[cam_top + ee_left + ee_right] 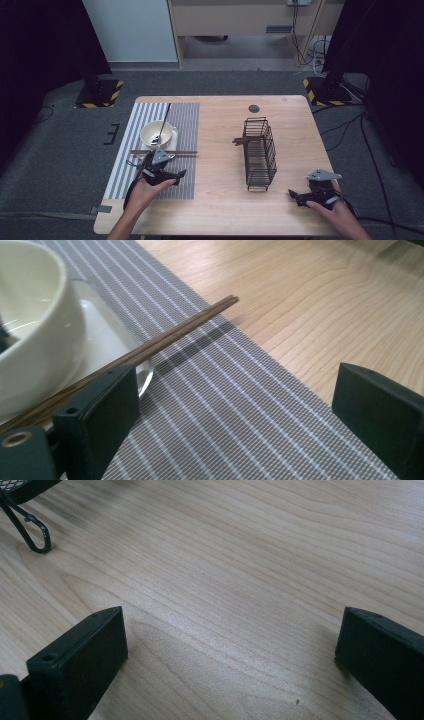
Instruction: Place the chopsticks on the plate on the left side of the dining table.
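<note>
A pair of brown chopsticks (pixel 165 151) (pixel 170 335) lies across the grey striped placemat (pixel 185 120) (pixel 225 405), just in front of a cream bowl (pixel 157 134) (pixel 30 325) on a white plate (pixel 107 335). A thin black utensil (pixel 164 120) leans in the bowl. My left gripper (pixel 156 161) (pixel 230 390) is open right behind the chopsticks, which run past its left jaw; nothing lies between the jaws. My right gripper (pixel 300 195) (pixel 230 625) is open over bare wood near the front right, short of the black wire basket (pixel 260 152) (pixel 30 530).
More brown chopsticks (pixel 242 141) poke out of the wire basket's left side. A dark round grommet (pixel 254 108) sits in the wooden table (pixel 220 200) near its far edge. Yellow-black striped stand bases rest on the floor beyond both far corners.
</note>
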Motion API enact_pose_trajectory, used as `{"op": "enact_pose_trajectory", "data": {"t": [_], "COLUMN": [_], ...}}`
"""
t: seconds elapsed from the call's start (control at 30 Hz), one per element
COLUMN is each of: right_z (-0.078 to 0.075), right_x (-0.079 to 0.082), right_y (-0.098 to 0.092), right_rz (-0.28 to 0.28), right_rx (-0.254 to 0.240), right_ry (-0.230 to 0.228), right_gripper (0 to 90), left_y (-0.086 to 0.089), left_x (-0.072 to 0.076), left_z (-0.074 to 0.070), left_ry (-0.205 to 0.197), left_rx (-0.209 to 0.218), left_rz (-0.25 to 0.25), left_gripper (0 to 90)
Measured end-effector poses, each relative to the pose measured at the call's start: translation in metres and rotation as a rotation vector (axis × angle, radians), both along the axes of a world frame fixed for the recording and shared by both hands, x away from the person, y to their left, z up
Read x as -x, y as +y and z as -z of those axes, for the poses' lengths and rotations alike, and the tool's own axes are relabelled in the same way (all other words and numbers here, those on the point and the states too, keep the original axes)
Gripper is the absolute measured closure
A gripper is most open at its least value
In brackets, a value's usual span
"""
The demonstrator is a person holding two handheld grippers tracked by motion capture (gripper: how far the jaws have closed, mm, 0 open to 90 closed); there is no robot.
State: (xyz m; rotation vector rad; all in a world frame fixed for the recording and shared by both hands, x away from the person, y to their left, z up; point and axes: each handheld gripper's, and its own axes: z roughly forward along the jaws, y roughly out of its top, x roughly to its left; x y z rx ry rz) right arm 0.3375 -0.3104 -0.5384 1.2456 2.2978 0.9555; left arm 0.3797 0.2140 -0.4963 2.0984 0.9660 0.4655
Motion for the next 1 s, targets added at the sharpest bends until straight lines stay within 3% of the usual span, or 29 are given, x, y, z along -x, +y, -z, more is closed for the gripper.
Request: {"op": "enact_pose_trajectory", "data": {"t": [0.4,1.0], "right_z": [0.0,0.0], "right_x": [0.0,0.0], "right_y": [0.0,0.0], "right_rz": [0.0,0.001], "right_rx": [0.001,0.001], "right_ry": [0.002,0.001], "right_gripper": [0.2,0.2], "left_y": [-0.03,-0.054], "left_x": [-0.003,-0.002], "left_z": [0.002,0.006], "left_ry": [0.017,0.03], "left_rx": [-0.02,-0.035], "left_rz": [0.053,0.114], "left_gripper": [4.5,4.5]}}
